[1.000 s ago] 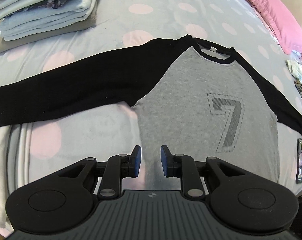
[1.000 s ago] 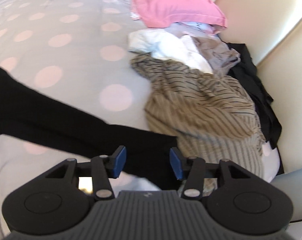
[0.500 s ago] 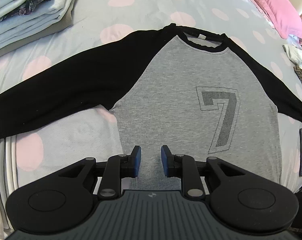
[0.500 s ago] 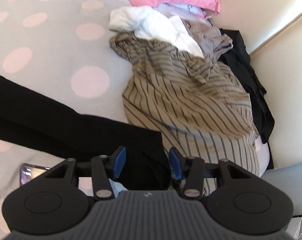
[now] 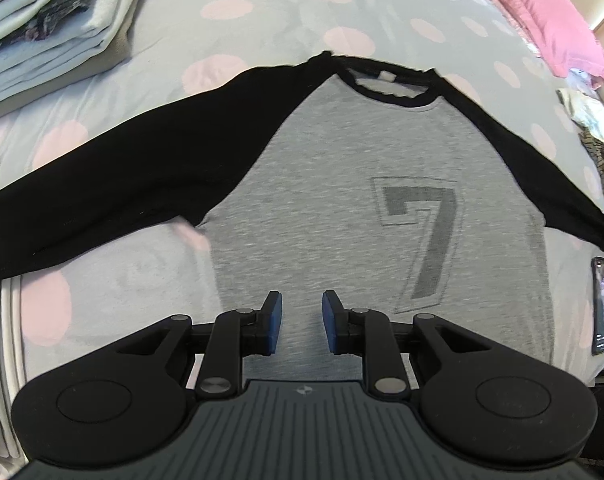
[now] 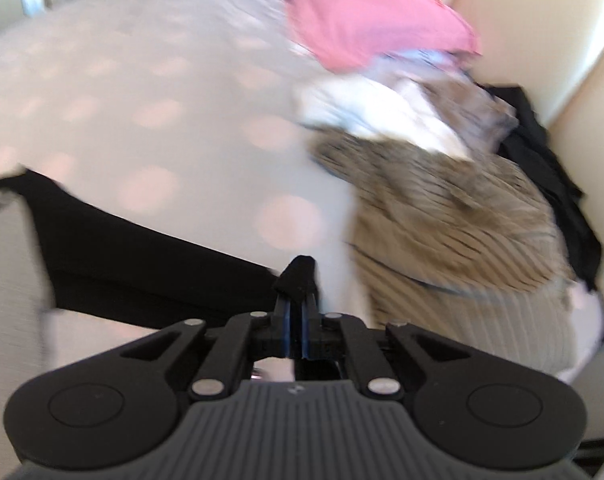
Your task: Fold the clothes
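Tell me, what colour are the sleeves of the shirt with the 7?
Black; the shirt has a grey body. The left wrist view shows it best.

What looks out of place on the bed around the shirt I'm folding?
A phone lies on the bedspread just beside the shirt, close to its right edge, where a fold could catch it. Unfolded clothes sit heaped near the pink pillow.

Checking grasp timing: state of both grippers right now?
Left gripper: open, empty, above the grey shirt.
Right gripper: closed on the end of the shirt's black sleeve.
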`<act>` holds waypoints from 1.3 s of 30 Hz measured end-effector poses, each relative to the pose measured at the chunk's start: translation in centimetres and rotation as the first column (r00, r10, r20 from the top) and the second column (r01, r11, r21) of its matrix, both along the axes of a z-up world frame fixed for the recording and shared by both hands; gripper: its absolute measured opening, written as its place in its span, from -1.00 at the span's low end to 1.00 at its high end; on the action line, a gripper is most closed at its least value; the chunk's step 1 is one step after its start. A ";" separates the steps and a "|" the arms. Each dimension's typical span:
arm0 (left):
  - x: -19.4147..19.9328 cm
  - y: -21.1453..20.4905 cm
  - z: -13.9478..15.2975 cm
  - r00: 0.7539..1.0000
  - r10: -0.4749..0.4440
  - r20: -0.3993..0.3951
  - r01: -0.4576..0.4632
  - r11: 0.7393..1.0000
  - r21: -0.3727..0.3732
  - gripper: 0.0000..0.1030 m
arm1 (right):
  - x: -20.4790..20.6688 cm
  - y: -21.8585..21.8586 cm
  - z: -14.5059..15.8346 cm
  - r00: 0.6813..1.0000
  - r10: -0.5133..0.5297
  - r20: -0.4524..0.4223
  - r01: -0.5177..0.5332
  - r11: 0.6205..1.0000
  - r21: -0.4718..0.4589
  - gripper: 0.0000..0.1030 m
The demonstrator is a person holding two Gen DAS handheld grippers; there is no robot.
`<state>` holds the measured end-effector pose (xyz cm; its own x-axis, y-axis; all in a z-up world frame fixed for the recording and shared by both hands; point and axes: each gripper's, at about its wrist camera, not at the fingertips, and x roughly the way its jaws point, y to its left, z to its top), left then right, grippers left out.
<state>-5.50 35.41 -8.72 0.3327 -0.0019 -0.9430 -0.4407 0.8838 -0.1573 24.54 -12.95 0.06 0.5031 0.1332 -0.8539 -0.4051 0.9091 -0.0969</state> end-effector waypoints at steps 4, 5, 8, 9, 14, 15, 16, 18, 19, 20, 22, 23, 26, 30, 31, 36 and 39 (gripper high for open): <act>0.3 -0.9 0.8 0.999 -0.027 0.045 0.027 1.000 -0.004 -0.61 | -2.4 3.9 2.0 0.995 0.100 -0.025 -0.096 0.987 0.130 -0.88; 0.4 -1.2 1.0 0.998 -0.034 0.056 0.034 0.999 -0.003 -0.61 | -3.0 5.1 2.4 0.991 0.128 -0.031 -0.122 0.980 0.159 -0.88; 0.6 -1.9 1.6 0.995 -0.056 0.086 0.056 0.998 0.000 -0.61 | -5.0 8.6 3.3 0.976 0.212 -0.047 -0.195 0.951 0.240 -0.88; 0.7 -2.1 1.8 0.993 -0.063 0.096 0.063 0.998 0.002 -0.61 | -5.6 9.8 3.5 0.970 0.239 -0.053 -0.217 0.940 0.262 -0.88; 1.0 -2.8 2.3 0.987 -0.087 0.133 0.087 0.996 0.008 -0.61 | -8.5 15.6 3.1 0.932 0.353 -0.086 -0.302 0.885 0.353 -0.88; 1.0 -3.0 2.3 0.986 -0.092 0.141 0.092 0.996 0.009 -0.61 | -9.1 16.7 2.7 0.923 0.372 -0.095 -0.316 0.876 0.364 -0.88; 1.0 -3.1 2.3 0.984 -0.100 0.147 0.099 0.995 0.010 -0.61 | -9.8 17.8 2.1 0.915 0.389 -0.106 -0.327 0.870 0.369 -0.88; 1.1 -3.4 2.1 0.981 -0.113 0.157 0.113 0.994 0.010 -0.61 | -10.9 19.7 0.6 0.901 0.414 -0.131 -0.343 0.862 0.373 -0.88; 1.1 -3.6 2.1 0.979 -0.120 0.163 0.120 0.993 0.010 -0.61 | -11.3 20.5 -0.3 0.894 0.424 -0.145 -0.348 0.861 0.372 -0.88; 1.2 -3.8 2.1 0.977 -0.127 0.169 0.128 0.992 0.009 -0.61 | -11.7 21.4 -1.3 0.887 0.433 -0.159 -0.353 0.859 0.372 -0.88; 1.5 -4.2 2.1 0.973 -0.147 0.179 0.148 0.989 0.006 -0.61 | -12.2 22.9 -3.0 0.878 0.444 -0.181 -0.362 0.860 0.359 -0.88; 1.7 -4.5 2.1 0.970 -0.158 0.183 0.160 0.987 0.004 -0.61 | -12.3 23.5 -3.9 0.874 0.447 -0.189 -0.366 0.863 0.349 -0.88; 2.6 -5.5 1.9 0.963 -0.187 0.192 0.194 0.981 -0.013 -0.61 | -12.2 25.0 -6.0 0.868 0.442 -0.226 -0.359 0.874 0.328 -0.88; 4.2 -6.8 1.0 0.961 -0.212 0.180 0.222 0.974 -0.035 -0.36 | -11.8 26.3 -7.4 0.868 0.433 -0.244 -0.352 0.882 0.313 -0.71; 4.5 -7.1 0.8 0.960 -0.217 0.174 0.226 0.973 -0.037 -0.35 | -11.6 26.5 -7.5 0.869 0.425 -0.252 -0.341 0.885 0.317 -0.65; 5.8 -7.6 0.1 0.959 -0.210 0.192 0.224 0.973 -0.054 -0.28 | -11.1 25.9 -6.9 0.878 0.401 -0.259 -0.307 0.890 0.338 -0.45; 6.6 -7.8 -0.2 0.958 -0.200 0.206 0.218 0.974 -0.068 -0.22 | -10.3 25.0 -6.5 0.893 0.370 -0.255 -0.273 0.897 0.347 -0.32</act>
